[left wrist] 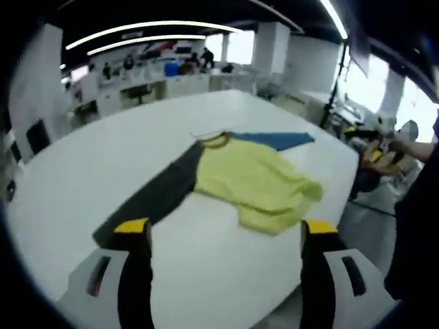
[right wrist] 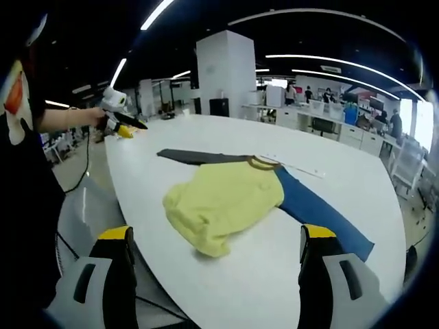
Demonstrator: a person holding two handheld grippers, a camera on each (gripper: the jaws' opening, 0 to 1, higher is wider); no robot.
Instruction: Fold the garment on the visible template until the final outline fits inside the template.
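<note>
Both views look down and forward over the white worktop (left wrist: pixel 103 137) from beyond its near edge, well back from the garment (left wrist: pixel 254 181). They face it from opposite ends (blue sleeve far in the left gripper view, near in the right), sharing garment and worktop.

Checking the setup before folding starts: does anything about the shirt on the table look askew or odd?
Yes. The garment lies diagonally on the white table, its yellow body bunched at the hem, dark sleeve and blue sleeve spread outward. Both grippers hover open, apart from it.
</note>
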